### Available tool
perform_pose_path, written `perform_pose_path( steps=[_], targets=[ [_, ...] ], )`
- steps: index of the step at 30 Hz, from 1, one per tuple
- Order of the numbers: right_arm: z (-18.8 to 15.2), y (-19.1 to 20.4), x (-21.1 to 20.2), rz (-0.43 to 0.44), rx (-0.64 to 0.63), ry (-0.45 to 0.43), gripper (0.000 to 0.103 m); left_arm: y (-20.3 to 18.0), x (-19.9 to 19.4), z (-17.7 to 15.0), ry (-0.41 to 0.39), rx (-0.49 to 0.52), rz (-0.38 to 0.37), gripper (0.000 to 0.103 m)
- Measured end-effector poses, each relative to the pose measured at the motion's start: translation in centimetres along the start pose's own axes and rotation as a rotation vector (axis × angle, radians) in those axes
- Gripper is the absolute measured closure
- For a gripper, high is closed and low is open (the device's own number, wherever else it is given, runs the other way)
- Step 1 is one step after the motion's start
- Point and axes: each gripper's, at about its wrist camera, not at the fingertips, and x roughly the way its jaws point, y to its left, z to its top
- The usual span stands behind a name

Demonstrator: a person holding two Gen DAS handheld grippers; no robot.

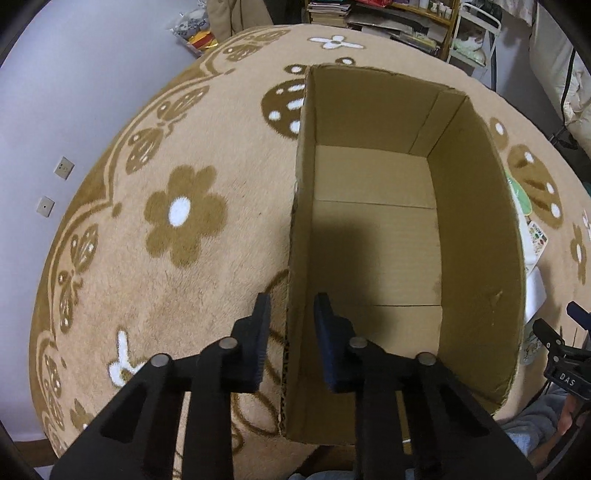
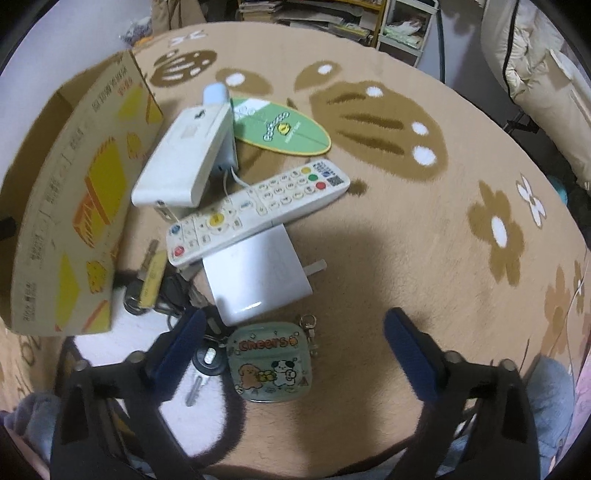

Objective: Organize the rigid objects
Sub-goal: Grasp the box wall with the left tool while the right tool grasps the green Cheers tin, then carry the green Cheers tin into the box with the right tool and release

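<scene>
In the left wrist view, my left gripper (image 1: 291, 314) is shut on the near left wall of an open, empty cardboard box (image 1: 373, 236); one finger is outside and one inside. In the right wrist view, my right gripper (image 2: 295, 328) is open and empty above a pile beside the box (image 2: 74, 206): a white remote (image 2: 258, 206), a long white device (image 2: 188, 158), a white charger block (image 2: 258, 277), a green oval card (image 2: 284, 129), a "Cheers" keychain case (image 2: 271, 362) between the fingers, and keys (image 2: 203, 365).
Everything lies on a tan rug with brown flowers (image 1: 184, 218). Dark keys and a yellow tag (image 2: 151, 284) lie against the box. Shelves with books (image 1: 388, 14) stand at the back. Bedding (image 2: 535, 81) lies at the far right.
</scene>
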Motion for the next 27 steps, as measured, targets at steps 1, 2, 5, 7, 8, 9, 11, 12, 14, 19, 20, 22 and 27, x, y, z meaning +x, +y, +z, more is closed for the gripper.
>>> perform_pose_path(
  steps=[1,2,5,7,8,9,11,12,14,19,20,22,27],
  targets=[
    [0.0,0.0,0.3,0.003,-0.004,0.014,0.006,0.0,0.1,0.0,0.002,0.001,0.004,0.083],
    [0.0,0.0,0.5,0.007,-0.004,0.022,0.007,0.1,0.1,-0.1,0.006,0.000,0.005,0.083],
    [-0.2,0.4,1.1,0.005,-0.023,0.050,0.007,0.2,0.2,-0.1,0.012,-0.007,0.005,0.084],
    [-0.4,0.7,1.4,-0.002,-0.046,0.067,0.008,0.2,0.2,-0.1,0.013,-0.009,0.007,0.087],
    [-0.4,0.9,1.5,-0.007,-0.057,0.073,0.008,0.2,0.3,-0.1,0.015,-0.008,0.006,0.091],
    [-0.6,1.1,1.6,-0.009,-0.069,0.078,0.008,0.1,0.4,-0.1,0.019,-0.008,0.006,0.092],
    [-0.8,1.5,1.9,-0.018,-0.089,0.092,0.015,0.1,0.5,-0.1,0.025,-0.008,0.011,0.092],
    [-1.0,1.6,1.9,-0.016,-0.094,0.100,0.020,0.0,0.5,-0.1,0.024,-0.008,0.014,0.092],
    [-1.1,1.5,2.3,0.004,-0.095,0.120,0.026,0.1,0.5,0.0,0.025,-0.016,0.012,0.092],
    [-1.2,1.4,3.0,0.013,-0.100,0.151,0.036,0.2,0.6,-0.1,0.032,-0.030,0.013,0.092],
    [-1.3,1.4,3.2,0.012,-0.104,0.161,0.036,0.1,0.7,0.0,0.033,-0.032,0.018,0.092],
    [-1.3,1.6,3.5,0.008,-0.108,0.169,0.036,0.1,0.8,0.0,0.033,-0.034,0.018,0.092],
    [-2.2,1.0,3.7,0.005,-0.111,0.173,0.040,0.1,0.8,0.0,0.033,-0.031,0.015,0.093]
  ],
)
